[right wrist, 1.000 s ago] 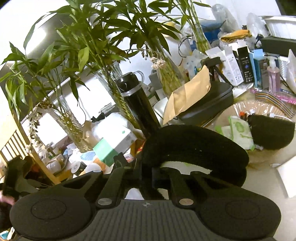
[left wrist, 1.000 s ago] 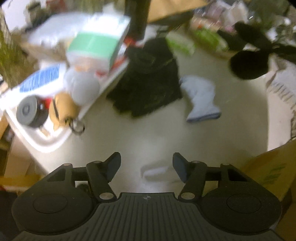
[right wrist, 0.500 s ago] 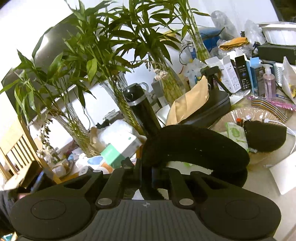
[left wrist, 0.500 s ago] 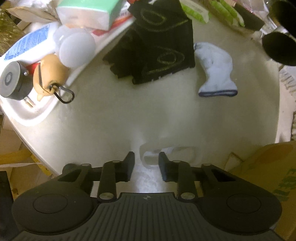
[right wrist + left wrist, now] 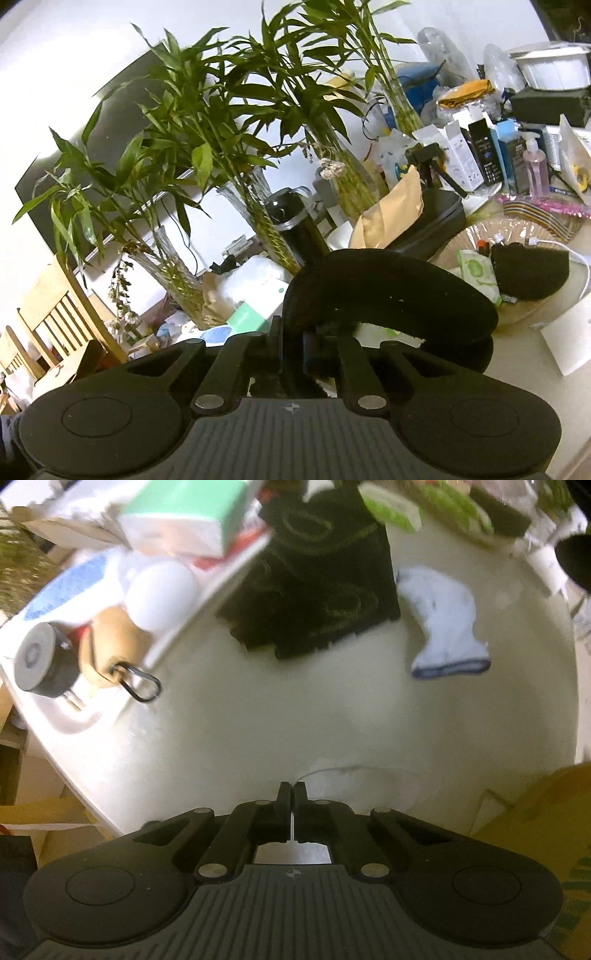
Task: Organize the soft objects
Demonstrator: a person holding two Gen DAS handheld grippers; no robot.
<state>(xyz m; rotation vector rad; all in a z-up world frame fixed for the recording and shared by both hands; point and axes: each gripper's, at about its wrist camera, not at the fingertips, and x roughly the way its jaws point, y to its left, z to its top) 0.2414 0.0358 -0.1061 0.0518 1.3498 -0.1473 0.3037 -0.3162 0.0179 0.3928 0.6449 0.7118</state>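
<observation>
Left tool (image 5: 291, 794): jaws have just been closing and now stand clenched, pointing steeply down at the table (image 5: 258, 723). A thin white item (image 5: 351, 779), pale against the pale top, lies right at the tips; a sliver of white shows between the jaws, but whether cloth is truly pinched cannot be told.

Right tool (image 5: 291, 343): clamped on a black padded band (image 5: 388, 291), curved like a neck cushion and carried clear of the table.

Soft items on the table, left view:
- white sock (image 5: 443, 627), one, blue-edged cuff, lying flat, near the dark cloth's right edge.
- black cloth (image 5: 317, 587), apparently two gloves overlapping, yellow stitching; count uncertain through blur.
- thin white item, one, at the left tool.

Other items:
- white tray (image 5: 66, 716), one, at the table's left edge, holding a round black device (image 5: 40, 664), a tan figure with a metal clip (image 5: 114, 646) and a white ball shape (image 5: 162, 590), one each.
- green-and-white box (image 5: 184, 513), one.
- glass vases of green stalks (image 5: 177, 280), at least three.
- black flask (image 5: 291, 225), one.
- dark pouch in a clear bowl (image 5: 528, 269), one.

Risks, as judged:
- The white item may slip out on lifting, since the jaws meet almost fully and may hold only an edge.
- The held band hangs wide of the right tool; swinging it could knock the flask or vases.
- Blur in the left view makes aim unreliable.
</observation>
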